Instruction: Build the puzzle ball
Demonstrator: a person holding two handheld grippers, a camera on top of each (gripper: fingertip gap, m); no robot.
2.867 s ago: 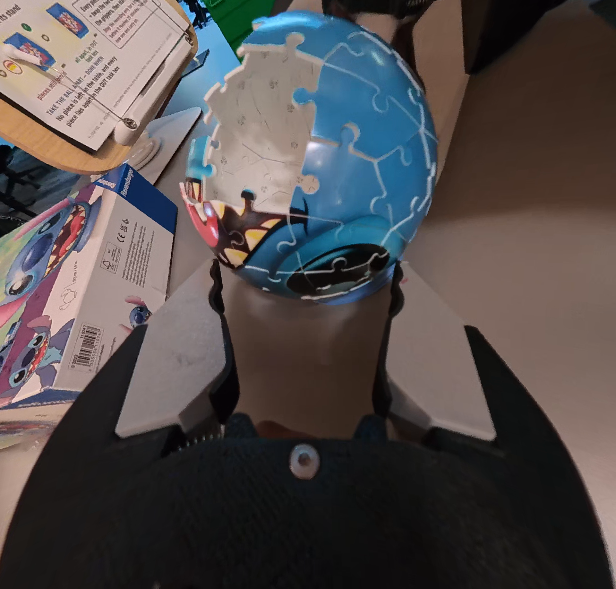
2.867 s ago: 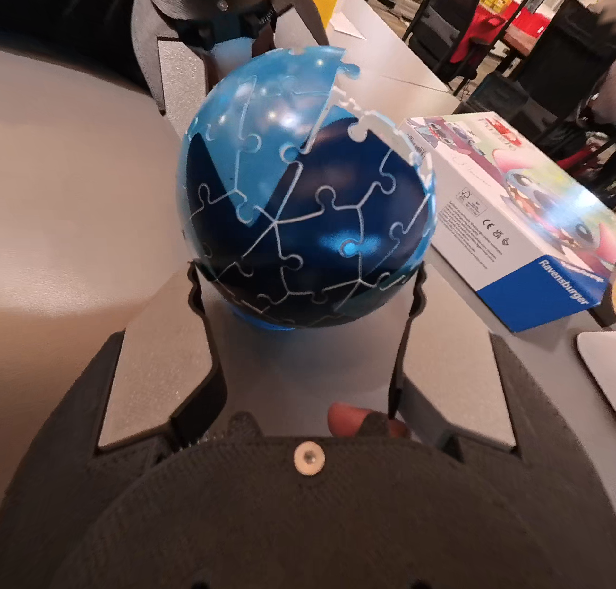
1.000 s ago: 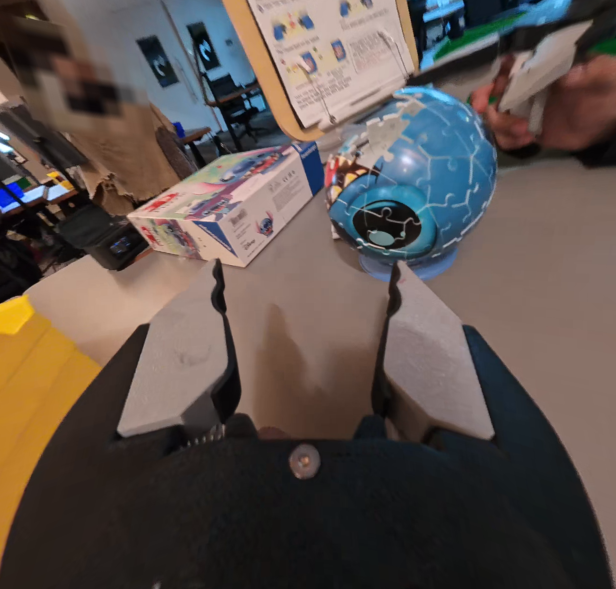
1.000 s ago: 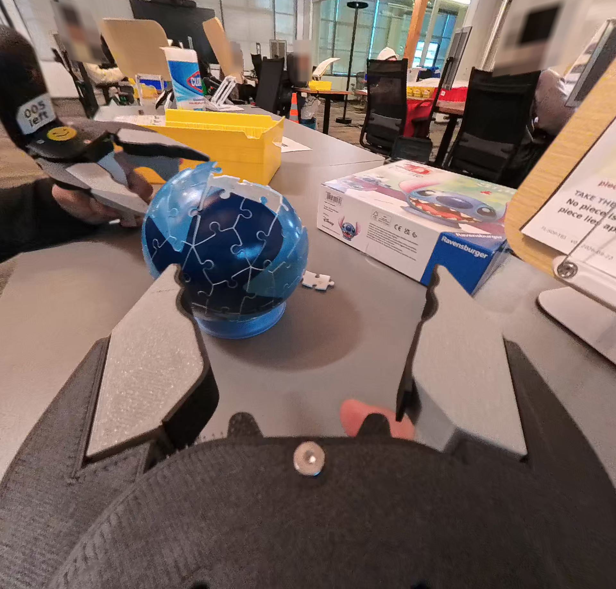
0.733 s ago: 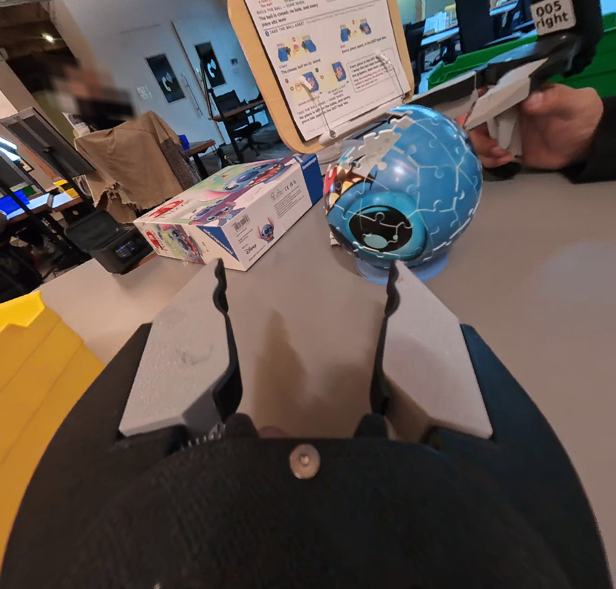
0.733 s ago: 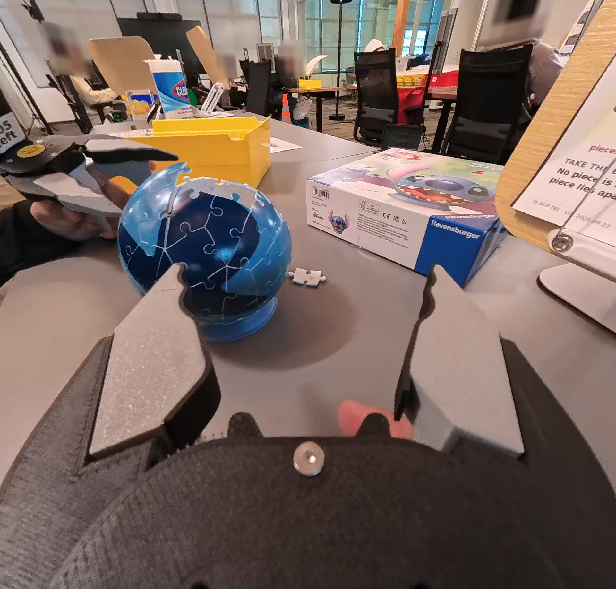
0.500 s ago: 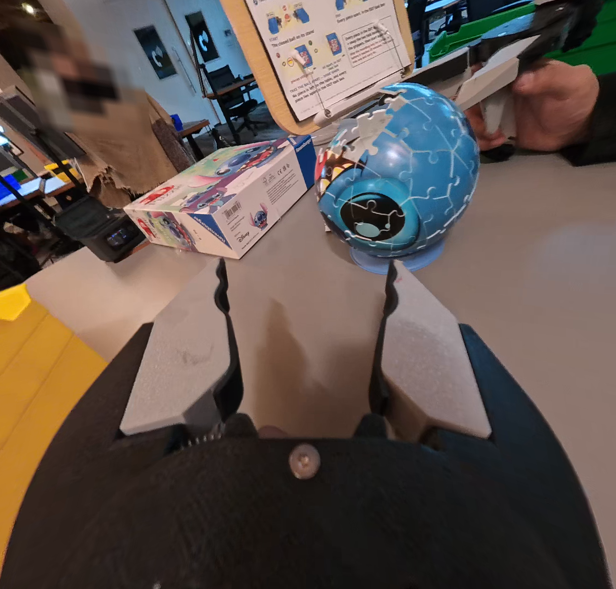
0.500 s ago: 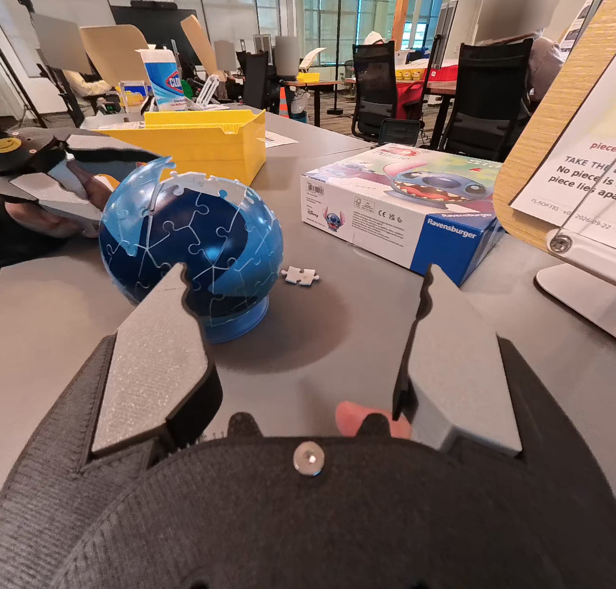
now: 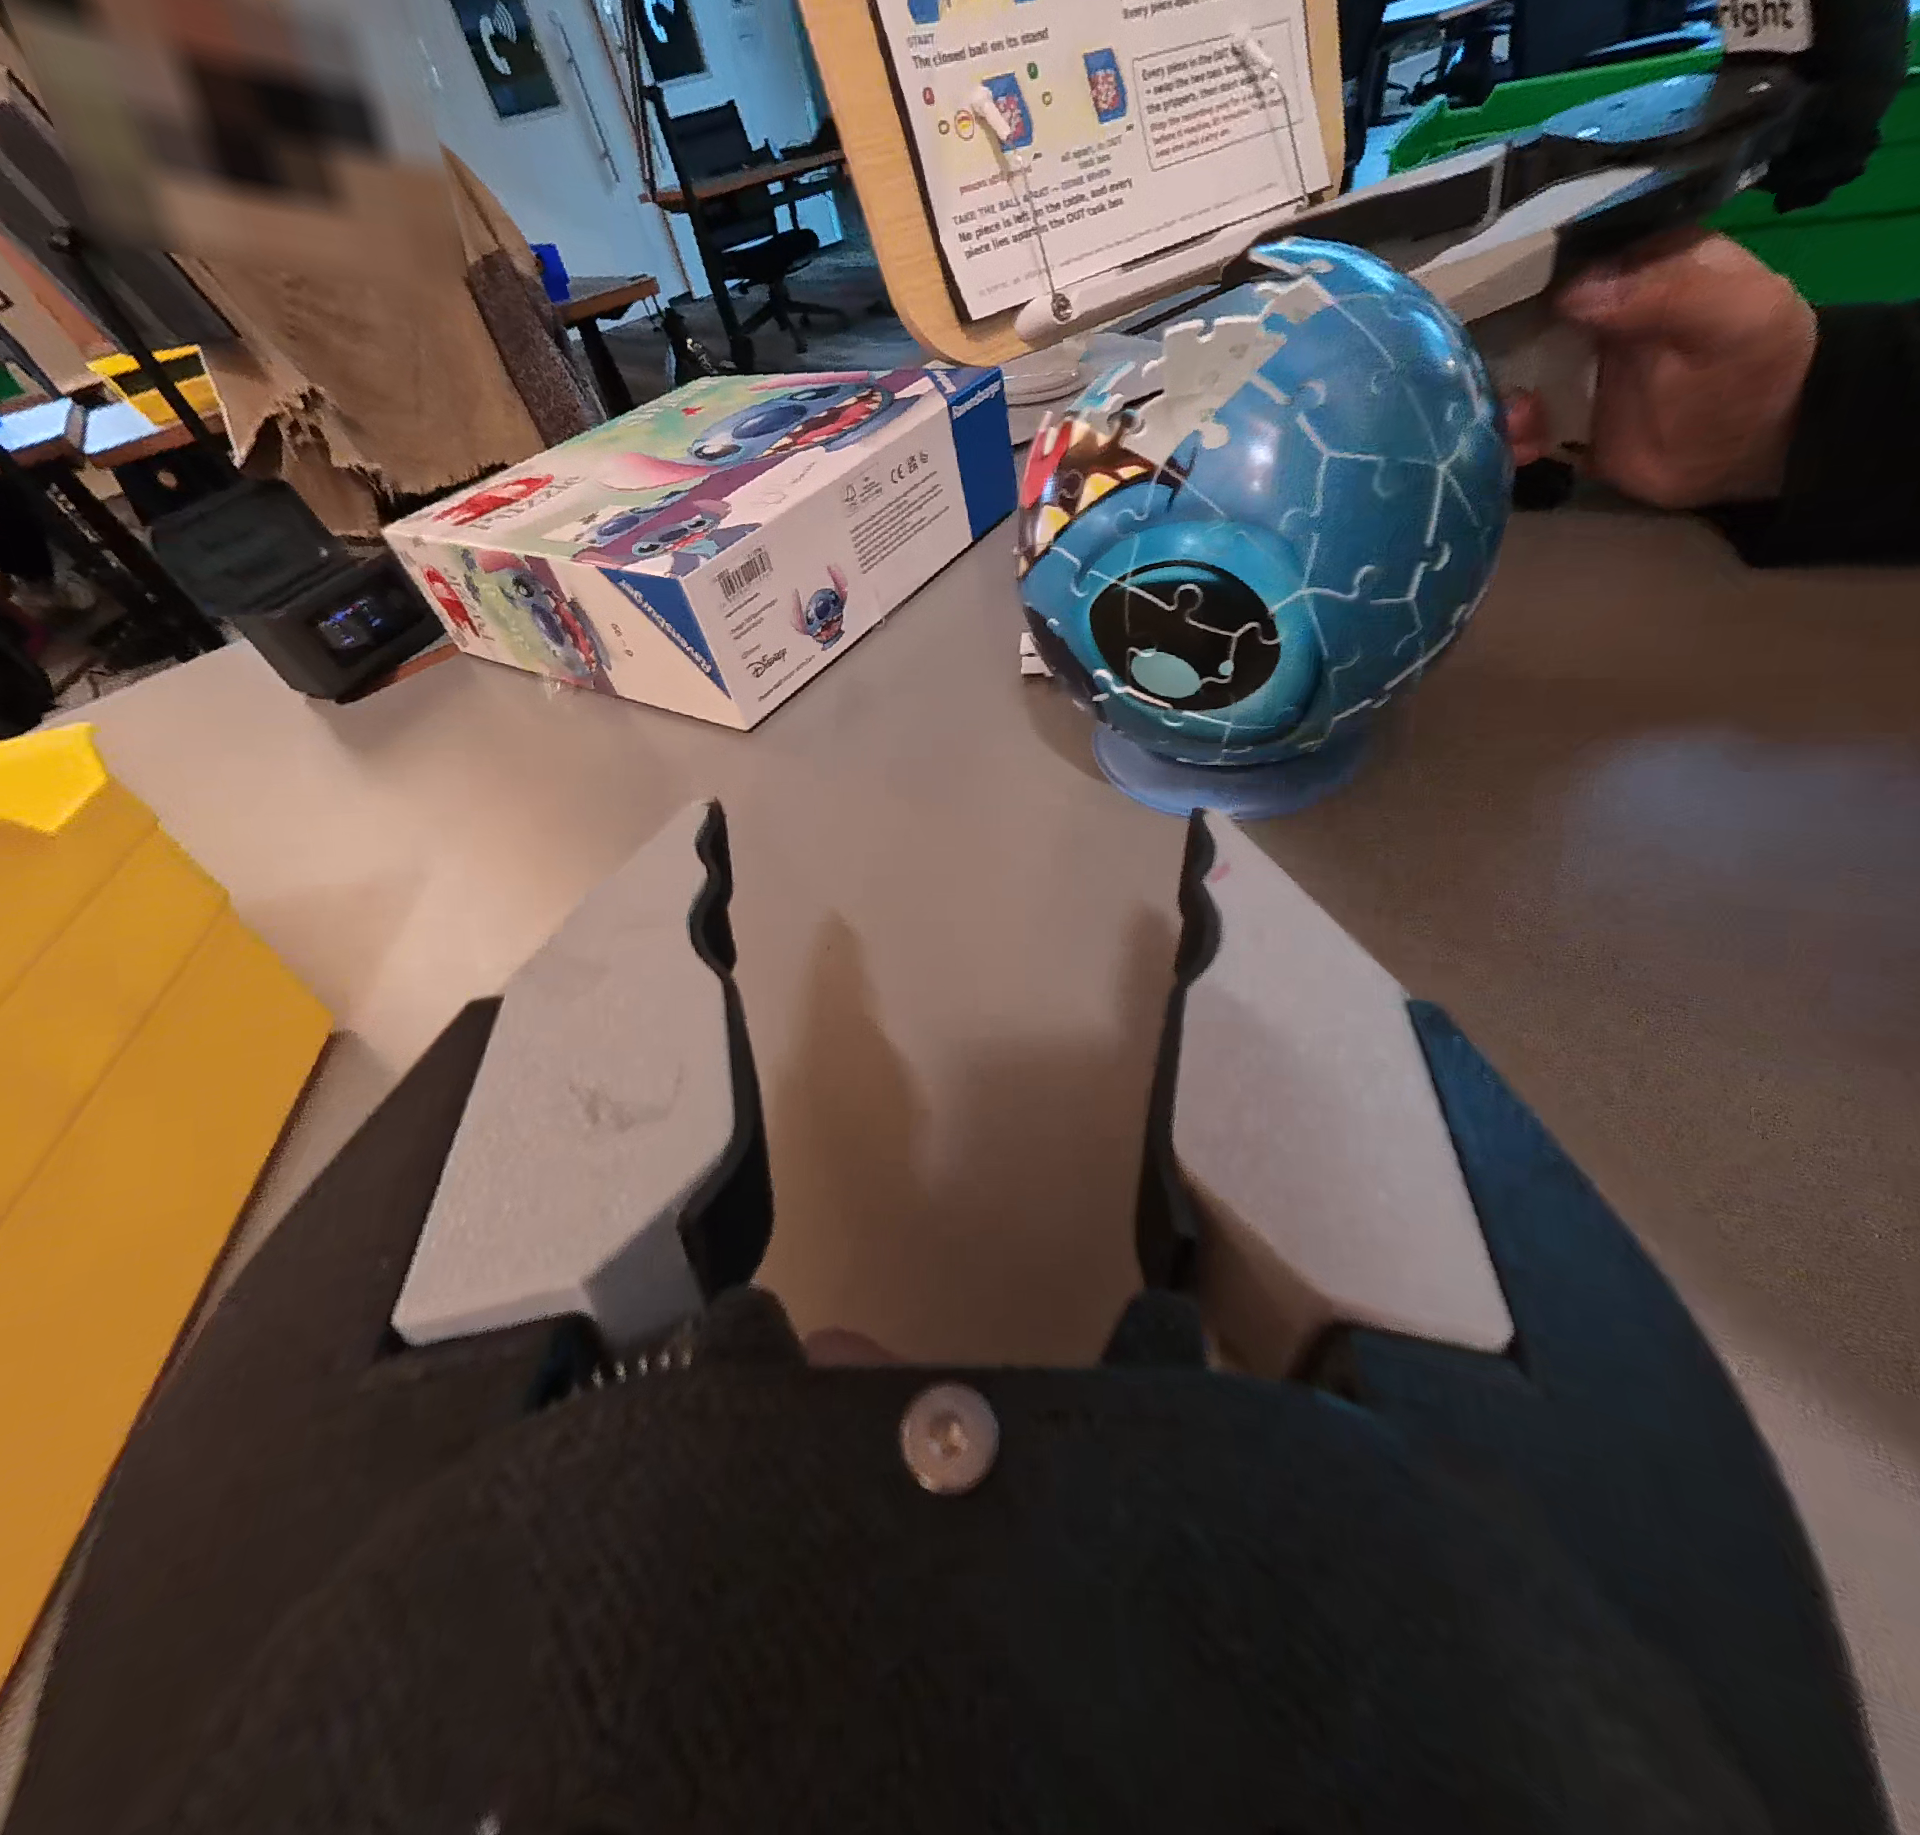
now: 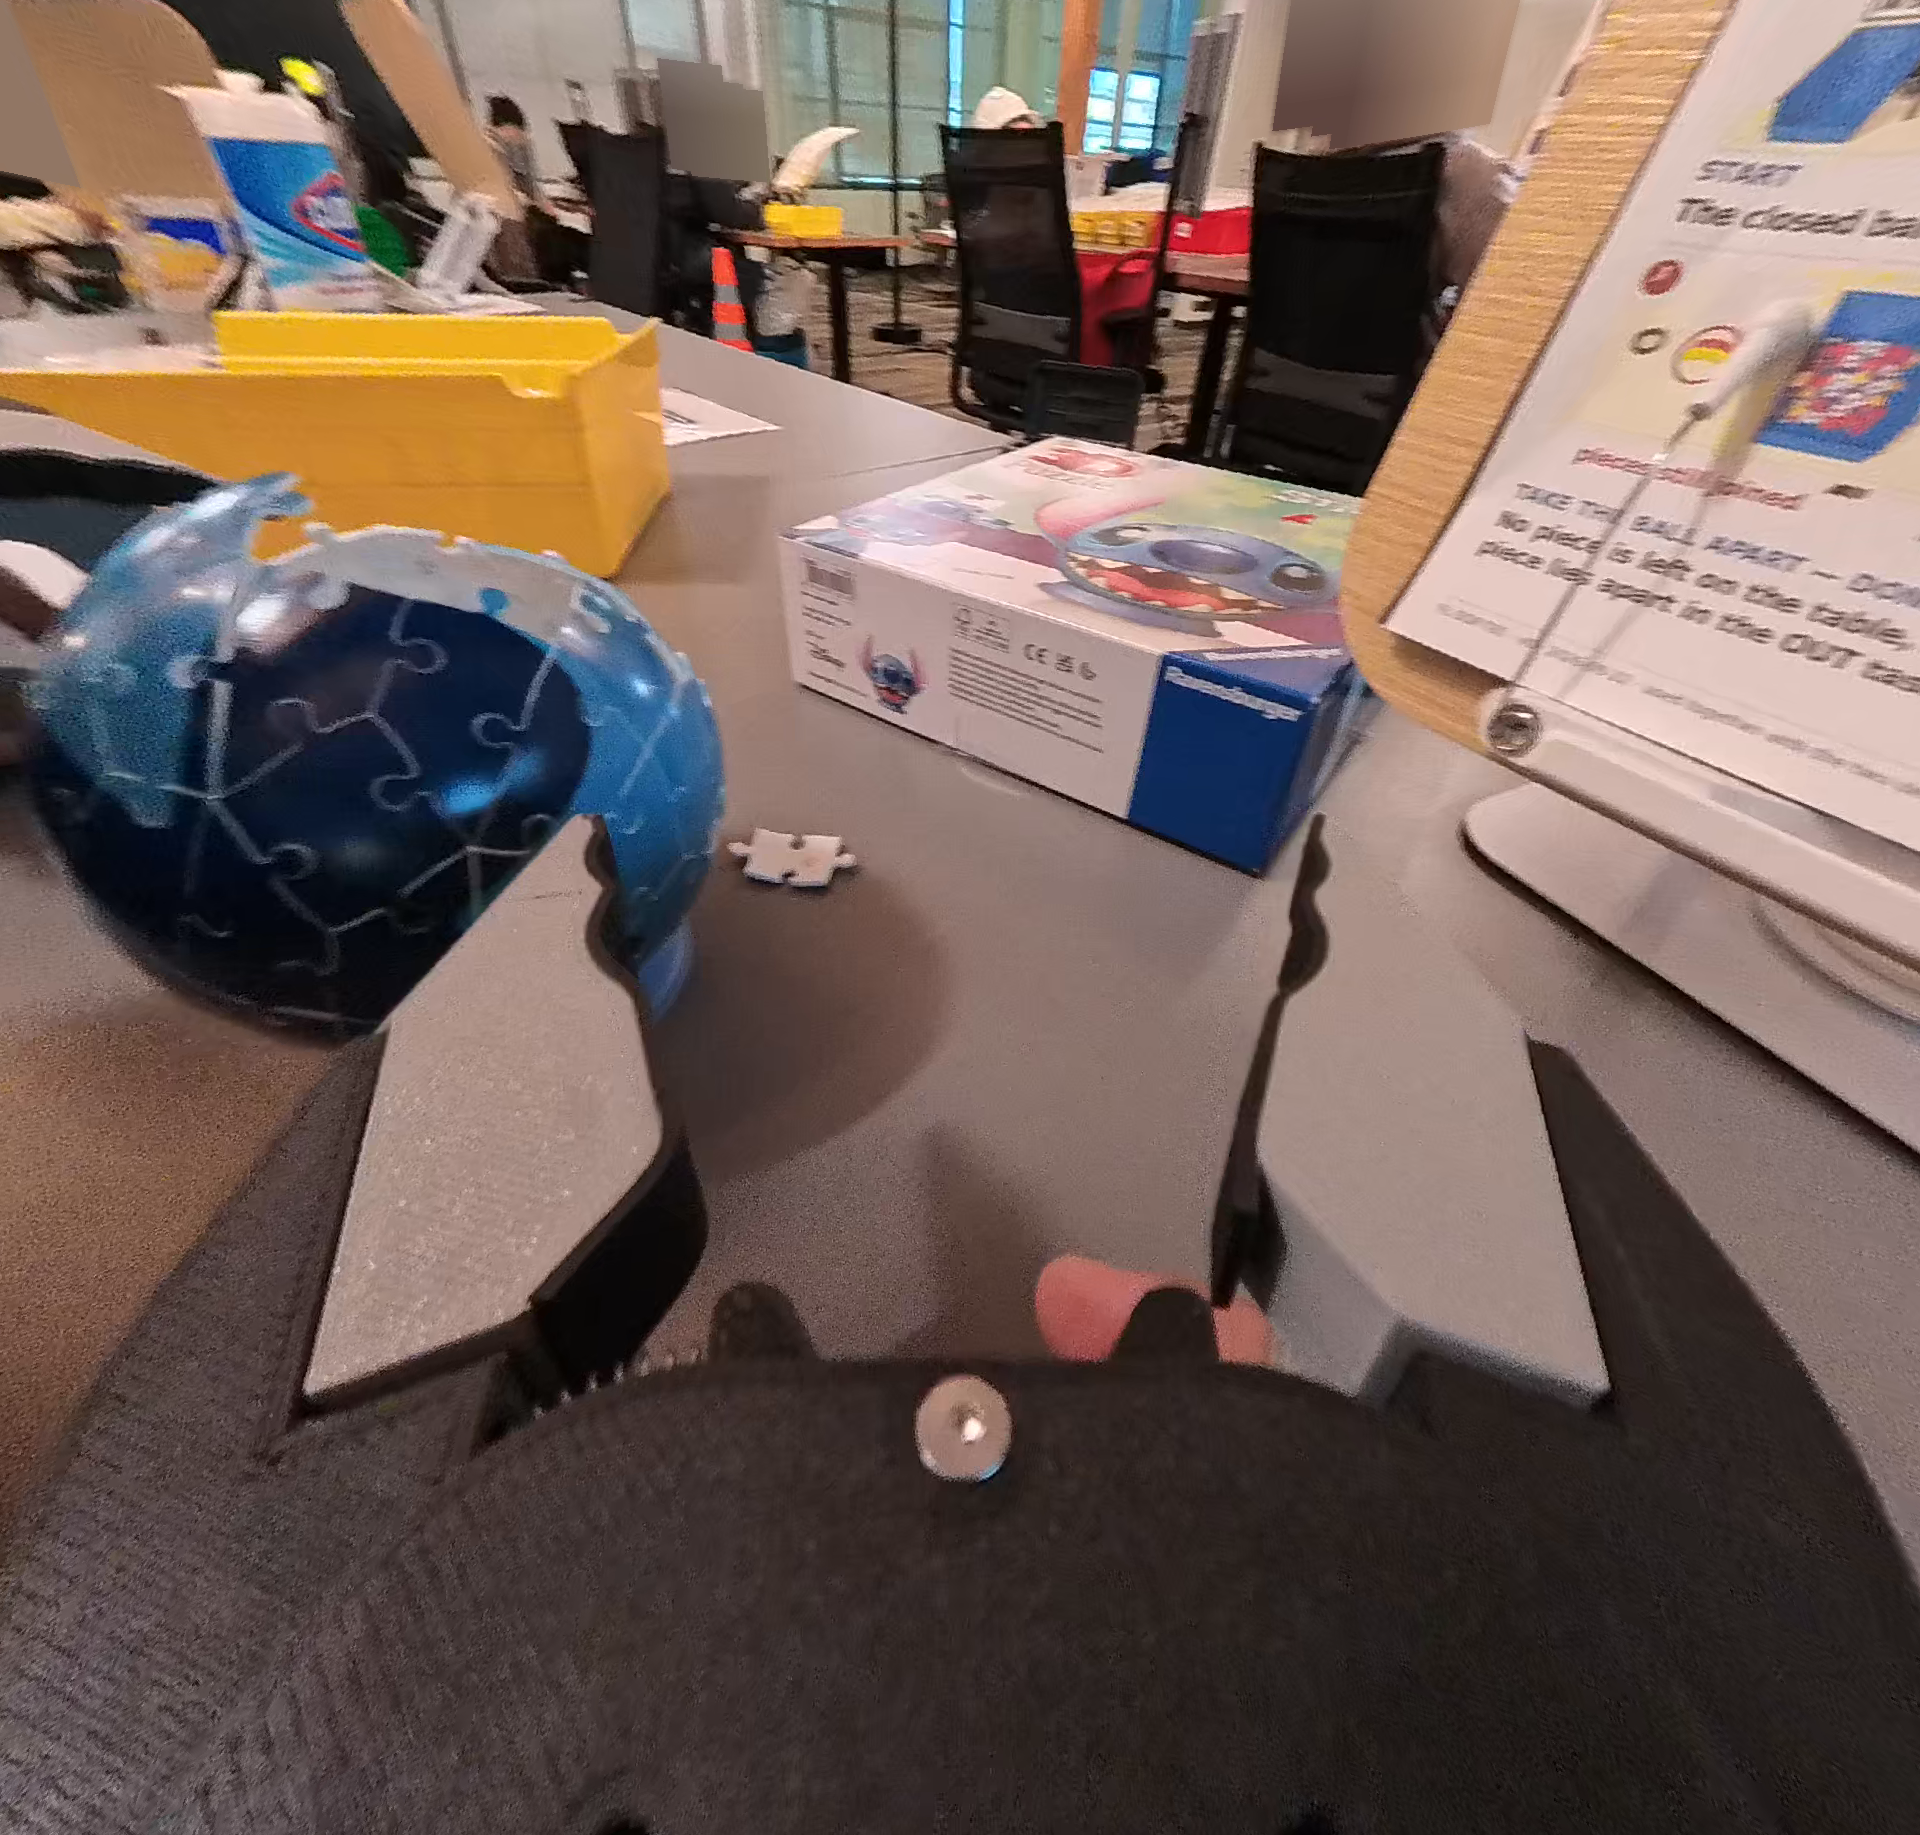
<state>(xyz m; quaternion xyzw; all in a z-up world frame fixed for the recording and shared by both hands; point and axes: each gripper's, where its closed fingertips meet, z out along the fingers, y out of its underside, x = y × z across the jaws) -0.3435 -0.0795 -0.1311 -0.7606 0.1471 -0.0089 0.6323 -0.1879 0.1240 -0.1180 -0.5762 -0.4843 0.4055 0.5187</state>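
The puzzle ball (image 9: 1268,538) is being seen seated on its blue stand (image 9: 1226,788) on the grey table (image 9: 1558,954), mostly built, with a gap left open at the top where the white inner faces of pieces are showing. A loose piece (image 10: 795,856) is lying on the table just beside the ball, between it and the puzzle box (image 10: 1081,663). The left gripper (image 9: 951,850) is being held open and empty, near the ball but apart from it; the right gripper (image 10: 951,881) is likewise being held wide open and empty, pointed toward the loose piece. The step in hand is judged to be fetching that piece; next it would need to be pinched flat off the table and pressed into the gap while the ball is steadied. Farther out, an instruction board (image 10: 1662,383) and a yellow bin (image 10: 416,414) are standing on the table, with office chairs and desks behind.
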